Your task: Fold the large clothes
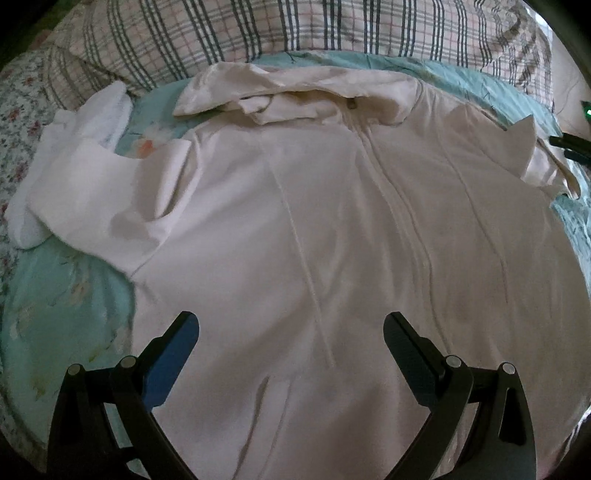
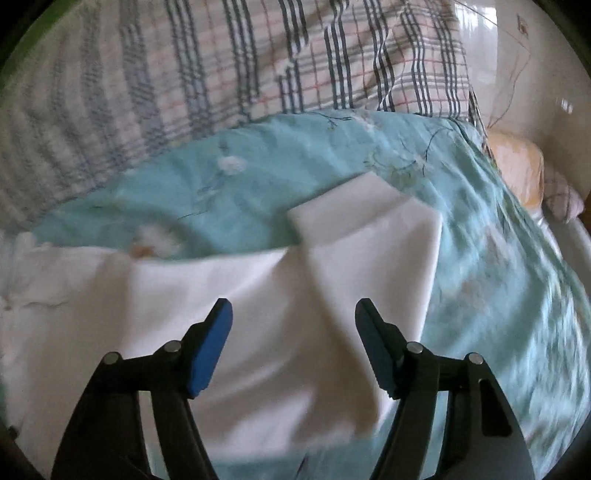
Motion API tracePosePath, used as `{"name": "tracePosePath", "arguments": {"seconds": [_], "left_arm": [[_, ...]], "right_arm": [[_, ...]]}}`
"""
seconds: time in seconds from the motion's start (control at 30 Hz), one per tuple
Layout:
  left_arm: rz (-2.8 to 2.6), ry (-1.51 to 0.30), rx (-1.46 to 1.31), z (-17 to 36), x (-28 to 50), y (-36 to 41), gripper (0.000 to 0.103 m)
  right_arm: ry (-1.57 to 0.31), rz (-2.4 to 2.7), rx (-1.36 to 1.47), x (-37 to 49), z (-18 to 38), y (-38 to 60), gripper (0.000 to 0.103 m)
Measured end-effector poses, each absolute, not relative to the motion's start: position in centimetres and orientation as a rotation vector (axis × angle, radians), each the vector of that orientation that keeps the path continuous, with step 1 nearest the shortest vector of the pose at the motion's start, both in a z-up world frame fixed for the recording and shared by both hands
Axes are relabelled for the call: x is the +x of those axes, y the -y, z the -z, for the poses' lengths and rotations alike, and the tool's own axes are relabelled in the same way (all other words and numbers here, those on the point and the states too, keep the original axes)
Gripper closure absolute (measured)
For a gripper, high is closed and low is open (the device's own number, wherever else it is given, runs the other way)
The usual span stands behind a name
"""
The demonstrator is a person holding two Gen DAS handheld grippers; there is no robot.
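Note:
A large pale pink zip-up hoodie (image 1: 332, 206) lies spread flat on the bed, hood (image 1: 280, 92) at the far end, zipper running down its middle. Its left sleeve (image 1: 85, 184) is bent outward at the left. My left gripper (image 1: 291, 325) is open and empty, hovering over the hoodie's lower body. In the right wrist view the hoodie's right sleeve (image 2: 369, 236) lies folded on the bedspread, the cuff pointing away. My right gripper (image 2: 293, 314) is open and empty just above that sleeve. This view is motion blurred.
A teal floral bedspread (image 1: 62, 295) covers the bed under the hoodie; it also shows in the right wrist view (image 2: 498, 258). A plaid quilt (image 1: 258, 29) is piled along the far edge. The other gripper's dark tips (image 1: 570, 146) show at the right edge.

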State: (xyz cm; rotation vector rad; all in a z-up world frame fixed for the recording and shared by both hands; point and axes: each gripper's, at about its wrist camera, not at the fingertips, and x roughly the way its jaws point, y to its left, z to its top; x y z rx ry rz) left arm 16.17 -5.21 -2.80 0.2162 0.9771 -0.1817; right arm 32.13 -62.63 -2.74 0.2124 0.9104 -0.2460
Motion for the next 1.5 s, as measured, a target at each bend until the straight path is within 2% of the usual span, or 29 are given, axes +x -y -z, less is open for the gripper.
{"name": "tracePosePath", "arguments": {"seconds": [0.1, 0.17, 0.2, 0.23, 0.27, 0.47, 0.73, 1.03, 1.2, 1.3, 1.33, 1.37, 1.4, 1.5], "left_arm": [[0.185, -0.992, 0.217, 3.4, 17.2, 5.8, 0.003], [0.189, -1.006, 0.216, 3.8, 17.6, 6.0, 0.003], [0.192, -1.012, 0.217, 4.0, 17.9, 6.0, 0.003], [0.193, -1.014, 0.218, 4.1, 17.9, 6.1, 0.003], [0.194, -1.018, 0.218, 4.3, 18.0, 6.0, 0.003], [0.217, -1.030, 0.201, 4.8, 17.8, 5.8, 0.003], [0.284, -1.011, 0.094, 3.5, 16.7, 3.8, 0.003], [0.394, -1.016, -0.059, 2.6, 16.1, -1.0, 0.003], [0.460, -1.063, -0.171, 3.6, 17.9, -3.0, 0.003], [0.507, -1.083, -0.231, 4.3, 20.0, -3.4, 0.003], [0.521, -1.088, -0.232, 4.5, 21.0, -3.0, 0.003], [0.535, -1.091, -0.228, 4.5, 21.9, -2.6, 0.003], [0.548, -1.103, -0.215, 4.8, 23.0, -1.9, 0.003], [0.600, -1.138, -0.165, 5.9, 27.1, 1.1, 0.003]], "right_arm": [[-0.955, 0.281, 0.195, 35.1, 4.6, 64.4, 0.037], [-0.972, 0.303, 0.226, 35.9, 5.6, 65.9, 0.064], [-0.955, 0.284, 0.290, 35.7, 5.5, 66.8, 0.068], [-0.937, 0.270, 0.331, 35.3, 5.2, 67.2, 0.085], [-0.918, 0.267, 0.354, 34.8, 4.8, 67.3, 0.093], [-0.773, 0.154, 0.461, 29.2, 0.3, 64.8, 0.094], [-0.705, -0.248, 0.577, 26.6, -2.8, 49.6, 0.094], [-0.882, -0.592, 0.616, 29.5, 3.1, 32.0, 0.094], [-0.997, -0.689, 0.575, 29.1, 6.0, 26.9, 0.094], [-1.083, -0.731, 0.539, 28.4, 7.5, 26.3, 0.088], [-1.111, -0.739, 0.531, 28.2, 7.8, 26.4, 0.083], [-1.121, -0.737, 0.532, 27.9, 8.0, 26.6, 0.073], [-1.118, -0.734, 0.535, 27.5, 7.9, 27.0, 0.070], [-1.069, -0.697, 0.539, 25.9, 6.5, 29.6, 0.069]]}}
